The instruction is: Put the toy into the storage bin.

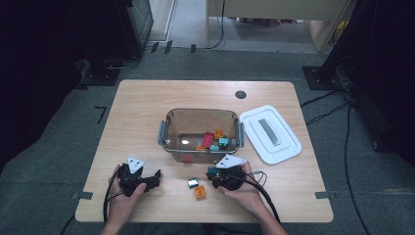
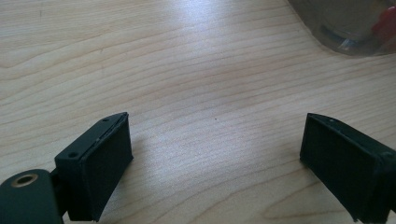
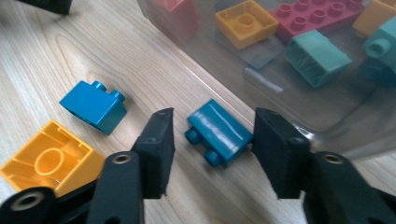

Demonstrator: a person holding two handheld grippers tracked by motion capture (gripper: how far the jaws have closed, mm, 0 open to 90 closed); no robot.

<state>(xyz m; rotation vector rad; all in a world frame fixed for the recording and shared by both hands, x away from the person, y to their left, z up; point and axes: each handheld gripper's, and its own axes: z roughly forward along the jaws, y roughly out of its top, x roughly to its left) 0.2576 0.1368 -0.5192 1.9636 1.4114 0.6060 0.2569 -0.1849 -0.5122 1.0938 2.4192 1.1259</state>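
Landmark is the clear bin (image 1: 169, 122) mid-table; work in hand looks like putting loose toy bricks into it

Right gripper (image 3: 212, 140) sits just in front of the bin's near wall, jaws straddling a dark teal brick (image 3: 219, 132) lying on its side, studs facing the left jaw. There is still a gap on the left side and the right pad is at or nearly at the brick, so not a grip yet: jaws apart around it. In the high view the right gripper (image 1: 221, 177) is at the bin's front right corner

Left gripper (image 2: 215, 154) has its jaws wide apart over bare table (image 2: 187, 70), nothing between them, off the bin's front left; in the high view (image 1: 147, 178) it rests near the front edge

Also in front of the bin: blue brick (image 3: 95, 106) and yellow brick (image 3: 49, 161), both left of the teal one

Risks, as I judge them:
- left pad meets the studs, not a flat face, so the brick may twist or pop out on closing
- right jaw is close to the bin wall and may bump or shove the bin
- the glossy brick could slip on lifting

No brand, label or readable writing anywhere
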